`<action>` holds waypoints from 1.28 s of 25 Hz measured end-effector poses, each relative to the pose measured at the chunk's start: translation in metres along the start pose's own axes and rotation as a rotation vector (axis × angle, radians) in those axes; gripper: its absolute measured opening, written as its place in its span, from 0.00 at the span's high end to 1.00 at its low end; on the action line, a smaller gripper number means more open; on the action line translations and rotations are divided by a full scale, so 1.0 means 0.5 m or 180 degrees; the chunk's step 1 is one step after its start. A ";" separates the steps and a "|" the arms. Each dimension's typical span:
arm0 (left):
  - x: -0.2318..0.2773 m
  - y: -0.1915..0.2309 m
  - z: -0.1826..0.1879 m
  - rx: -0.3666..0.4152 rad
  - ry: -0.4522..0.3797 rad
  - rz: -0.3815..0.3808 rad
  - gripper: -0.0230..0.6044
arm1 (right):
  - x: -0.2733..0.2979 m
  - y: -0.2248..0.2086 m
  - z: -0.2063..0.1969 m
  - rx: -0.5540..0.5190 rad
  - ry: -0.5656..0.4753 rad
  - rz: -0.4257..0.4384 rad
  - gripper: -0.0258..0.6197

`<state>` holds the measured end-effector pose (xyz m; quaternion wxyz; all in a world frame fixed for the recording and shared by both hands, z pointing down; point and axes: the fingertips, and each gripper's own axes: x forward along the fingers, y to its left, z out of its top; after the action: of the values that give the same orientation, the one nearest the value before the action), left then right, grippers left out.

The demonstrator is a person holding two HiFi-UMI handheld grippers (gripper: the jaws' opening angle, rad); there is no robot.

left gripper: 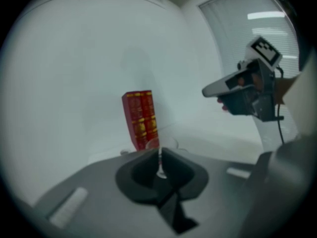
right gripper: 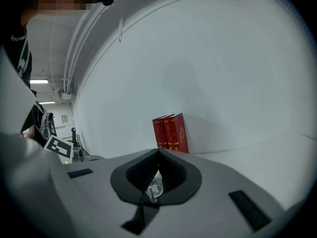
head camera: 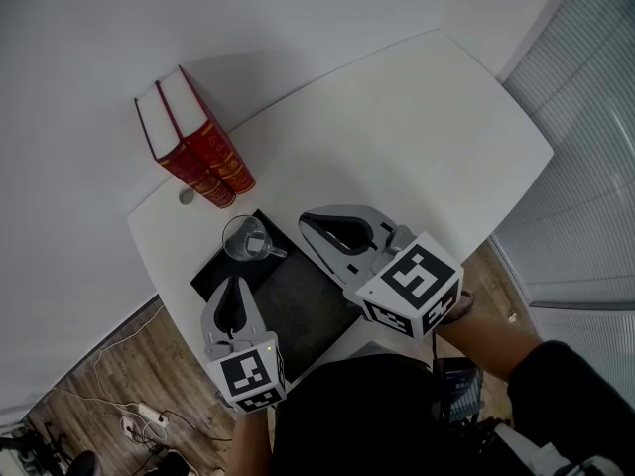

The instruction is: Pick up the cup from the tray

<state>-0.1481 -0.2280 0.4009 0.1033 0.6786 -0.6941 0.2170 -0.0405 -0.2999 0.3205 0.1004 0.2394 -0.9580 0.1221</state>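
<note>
**Glass cup on tray; both claws shut, nothing held**

**Task object.** Clear glass cup with a side handle (head camera: 246, 237). It stands upright, mouth up, on the far left corner of the flat black rectangular tray (head camera: 298, 310). The handle juts out toward the near right, over the tray.

**Left claw** (head camera: 234, 282). Pressed together, with nothing between the pads. It hangs over the near left part of the tray, tips aimed away from the person. The cup lies just ahead of the tips and slightly to their right.

**Right claw** (head camera: 307, 220). Tips pressed together and empty; the cup shows only through the gap behind them. It hangs by the tray's far edge. The cup lies to its left, with the handle side turned toward it.

**Deciding relation.** Both claws are near the cup and neither touches it. The left claw looks the nearer and points almost straight at the cup. Either claw would have to spread before taking the rim or the handle.

**Surface.** Smooth white table (head camera: 417, 137) with rounded corners. The tray sits askew near its left end. Two red hardback books with gilt spines (head camera: 193, 142) stand beyond the tray, and a small grey disc (head camera: 187, 196) lies beside them.

**Room.**
- Plain white wall (head camera: 79, 48) behind the table.
- Wood-plank floor (head camera: 109, 360) with loose white cables (head camera: 129, 419) at the left.
- Pale slatted blinds (head camera: 585, 147) at the right.
</note>
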 end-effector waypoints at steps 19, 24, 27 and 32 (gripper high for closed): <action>0.054 0.007 -0.053 -0.0084 0.0149 -0.0119 0.68 | 0.029 -0.005 0.001 -0.0015 0.0063 0.0020 0.94; 0.062 0.009 -0.064 -0.0080 0.0189 -0.0154 0.61 | 0.036 -0.006 0.002 -0.0023 0.0086 0.0014 0.94; 0.066 0.009 -0.070 -0.0081 0.0203 -0.0177 0.58 | 0.040 -0.005 0.003 -0.0027 0.0096 0.0016 0.94; 0.074 0.006 -0.075 -0.0113 0.0215 -0.0265 0.51 | 0.048 -0.005 0.005 -0.0037 0.0112 0.0023 0.94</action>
<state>-0.1587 -0.2448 0.4500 0.1477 0.6972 -0.6652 0.2230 -0.0603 -0.3129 0.3247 0.1183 0.2331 -0.9576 0.1211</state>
